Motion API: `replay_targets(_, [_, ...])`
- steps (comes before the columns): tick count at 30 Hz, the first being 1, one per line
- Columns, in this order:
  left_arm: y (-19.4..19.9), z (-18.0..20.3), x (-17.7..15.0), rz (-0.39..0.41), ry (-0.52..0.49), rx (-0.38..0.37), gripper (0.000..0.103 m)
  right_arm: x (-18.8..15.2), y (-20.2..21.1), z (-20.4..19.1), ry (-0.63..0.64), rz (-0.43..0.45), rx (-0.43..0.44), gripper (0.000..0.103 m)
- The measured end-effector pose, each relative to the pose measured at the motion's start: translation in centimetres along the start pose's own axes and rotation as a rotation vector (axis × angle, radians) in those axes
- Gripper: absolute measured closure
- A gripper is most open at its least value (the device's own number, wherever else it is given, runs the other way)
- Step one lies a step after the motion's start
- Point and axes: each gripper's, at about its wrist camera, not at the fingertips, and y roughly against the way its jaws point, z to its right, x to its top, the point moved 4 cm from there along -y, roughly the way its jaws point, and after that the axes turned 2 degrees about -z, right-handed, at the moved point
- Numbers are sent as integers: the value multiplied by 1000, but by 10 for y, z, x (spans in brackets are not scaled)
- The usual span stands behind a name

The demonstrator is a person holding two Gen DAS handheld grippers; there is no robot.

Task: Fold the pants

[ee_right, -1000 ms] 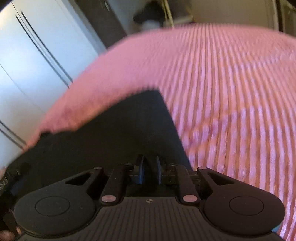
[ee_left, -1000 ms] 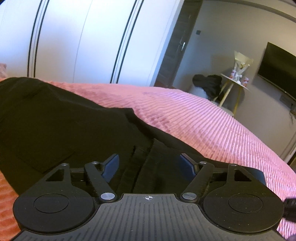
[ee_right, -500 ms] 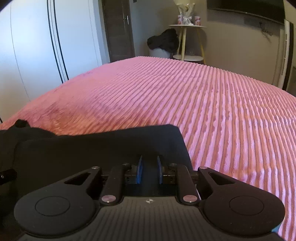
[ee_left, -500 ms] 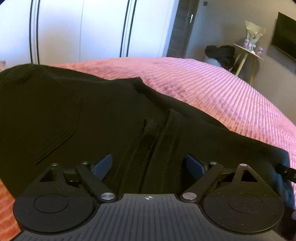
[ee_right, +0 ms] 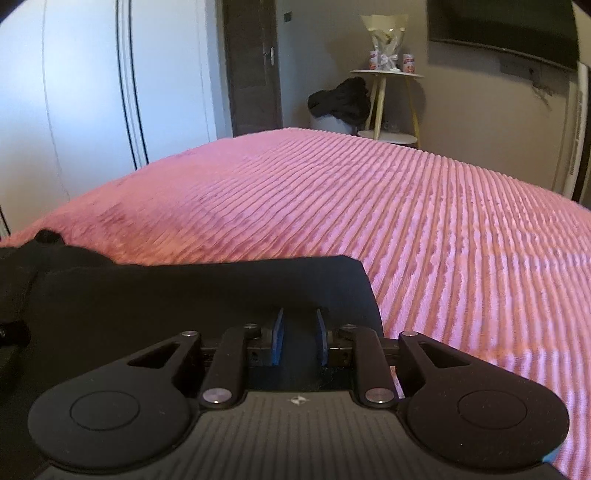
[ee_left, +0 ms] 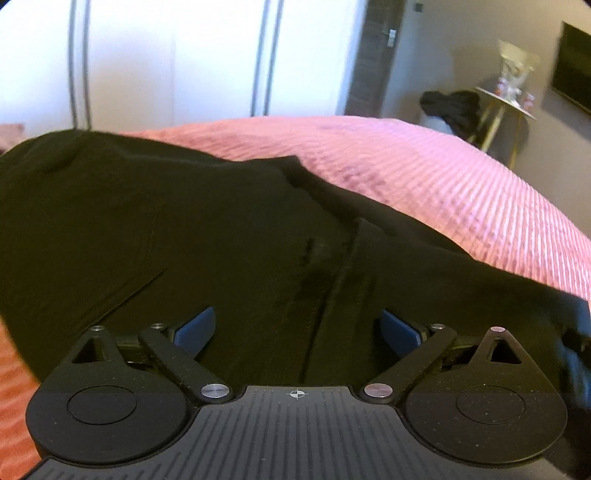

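Left wrist view first: the left gripper [ee_left: 297, 328] sits low in the frame over the black pants [ee_left: 177, 236], which spread across the left and middle of the picture on the pink ribbed bedspread [ee_left: 443, 177]. Its blue pads [ee_left: 195, 326] are spread wide and have just been opening; cloth lies under the gap but nothing is pinched. A white wardrobe [ee_left: 166, 55] fills the top left, and a small side table [ee_left: 506, 107] stands top right.

Right wrist view: the right gripper [ee_right: 299, 341] is at bottom centre, right at the pants' corner [ee_right: 332, 280]. Its jaws have just been parting to a narrow gap, with dark fabric between them; pads look clear of it. Bedspread fills the right side, and a TV [ee_right: 502, 26] hangs top right.
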Motion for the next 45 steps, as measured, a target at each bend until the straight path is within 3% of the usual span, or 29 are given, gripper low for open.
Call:
replay_targets(2, [11, -11, 2, 9, 55, 4, 3, -1, 12, -3, -30, -37, 43, 52])
replay_targets(3, [16, -16, 4, 19, 83, -3, 3, -3, 20, -5, -78, -59, 107, 39])
replay_targets(4, [23, -23, 7, 31, 118, -12, 3, -5, 26, -7, -115, -72, 151, 37])
replay_targets(7, [42, -52, 13, 76, 252, -32, 2, -11, 39, -11, -190, -123, 236, 36])
replay_targets(9, [47, -74, 12, 75, 346, -51, 2, -13, 42, -8, -220, -137, 228, 36])
replay_targets(12, [46, -90, 7, 33, 417, -125, 2, -13, 45, 0, -284, -140, 194, 36])
replay_targets(16, [31, -87, -3, -73, 474, -255, 2, -24, 51, 3, -466, -176, 306, 35])
replay_targets(18, [21, -80, -9, -127, 487, -304, 2, -29, 50, -2, -470, -188, 335, 35])
replay_targets(23, [20, -63, -10, -136, 403, -350, 2, -33, 43, 8, -532, -184, 368, 35])
replay_targets(27, [25, -68, -8, -86, 428, -312, 2, -30, 40, 4, -489, -161, 339, 35])
replay_targets(31, [39, -115, -2, -7, 601, -243, 2, -27, 39, -4, -404, -139, 314, 32])
replay_targets(34, [56, -165, -4, 62, 645, -222, 2, -24, 37, -3, -417, -128, 324, 26])
replay_targets(36, [64, -201, -12, 106, 657, -165, 2, -22, 36, 1, -426, -119, 328, 24])
replay_targets(38, [64, -238, -24, 101, 720, -104, 2, -19, 32, 2, -430, -106, 330, 22])
replay_targets(40, [59, -265, -34, 104, 807, -141, 2, -17, 27, 2, -446, -97, 332, 19])
replay_targets(42, [49, -281, -41, 105, 908, -241, 2, -13, 20, 1, -448, -88, 330, 18])
replay_targets(45, [28, -284, -34, 105, 971, -319, 2, -11, 15, -4, -412, -73, 321, 14])
